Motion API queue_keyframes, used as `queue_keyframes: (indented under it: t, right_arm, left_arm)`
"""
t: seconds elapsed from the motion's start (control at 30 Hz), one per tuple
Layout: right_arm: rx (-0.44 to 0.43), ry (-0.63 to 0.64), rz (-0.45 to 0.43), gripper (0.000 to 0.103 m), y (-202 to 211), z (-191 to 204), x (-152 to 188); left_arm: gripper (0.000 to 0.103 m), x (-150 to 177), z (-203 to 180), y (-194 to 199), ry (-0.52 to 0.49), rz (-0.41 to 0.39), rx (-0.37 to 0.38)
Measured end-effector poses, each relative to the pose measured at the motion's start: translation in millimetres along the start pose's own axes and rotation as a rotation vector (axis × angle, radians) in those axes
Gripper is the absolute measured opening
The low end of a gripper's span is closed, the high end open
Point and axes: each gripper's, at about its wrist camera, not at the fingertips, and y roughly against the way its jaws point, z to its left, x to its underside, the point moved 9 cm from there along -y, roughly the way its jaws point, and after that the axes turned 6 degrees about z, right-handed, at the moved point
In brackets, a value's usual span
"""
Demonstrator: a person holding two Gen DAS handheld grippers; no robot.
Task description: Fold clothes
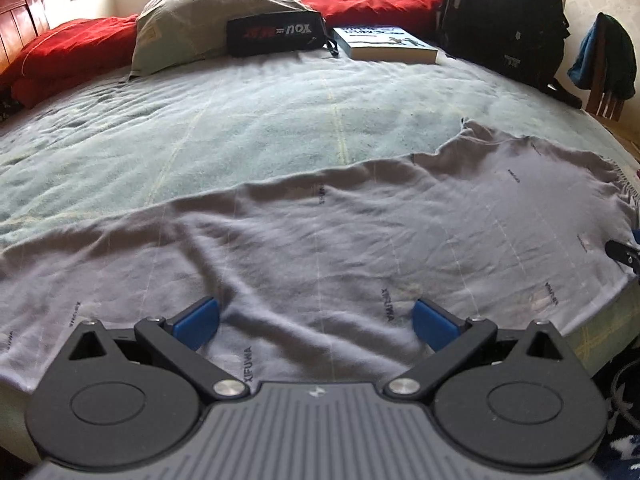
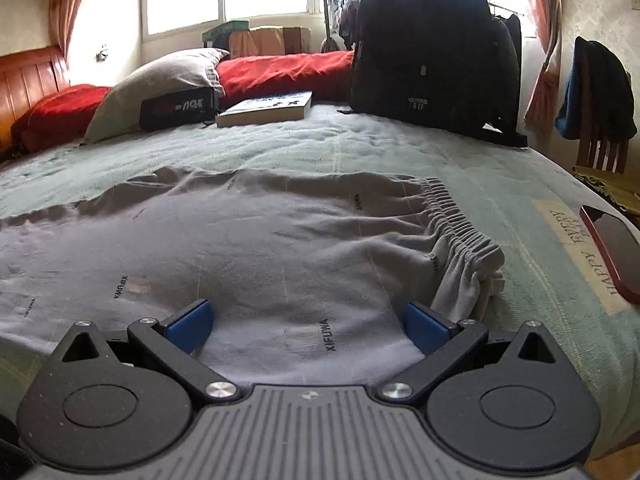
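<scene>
Both our claws, left gripper [image 1: 316, 322] and right gripper [image 2: 306, 322], gape empty at bottom centre over grey trousers [image 1: 320, 248] spread flat across mid-frame on the bed [image 1: 240, 120]; waistband [image 2: 460, 228] lies right, so we'd best pinch near-edge fabric evenly.
</scene>
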Motion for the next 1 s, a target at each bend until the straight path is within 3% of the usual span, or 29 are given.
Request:
queue_keyframes:
  t: [0.17, 0.37, 0.5, 0.63, 0.8, 0.9, 1.0]
  right_arm:
    - [0.006, 0.001, 0.005, 0.103, 0, 0, 1]
    - [0.009, 0.006, 0.005, 0.103, 0, 1, 2]
    - [0.001, -0.003, 0.025, 0.103, 6, 3, -4]
    - [-0.051, -0.025, -0.004, 0.103, 16, 14, -21]
    - [-0.050, 0.034, 0.072, 0.103, -2, 36, -13]
    - [-0.028, 0.055, 0.062, 0.103, -3, 40, -7]
    - [-0.046, 0.028, 0.069, 0.103, 1, 41, -10]
  left_arm:
    - [0.102, -7, -20, 12, -0.079, -0.064, 0.012]
    - [0.102, 15, -29, 5, -0.132, -0.011, 0.028]
    - [0.102, 11, -27, 19, -0.170, -0.035, 0.026]
    - [0.102, -4, -8, 20, -0.129, -0.071, -0.001]
    - [0.102, 13, 18, 1, -0.005, 0.019, 0.034]
    - [0.102, 10, 31, 18, -0.008, -0.033, 0.024]
    - [0.102, 1, 60, 31, -0.001, -0.081, -0.055]
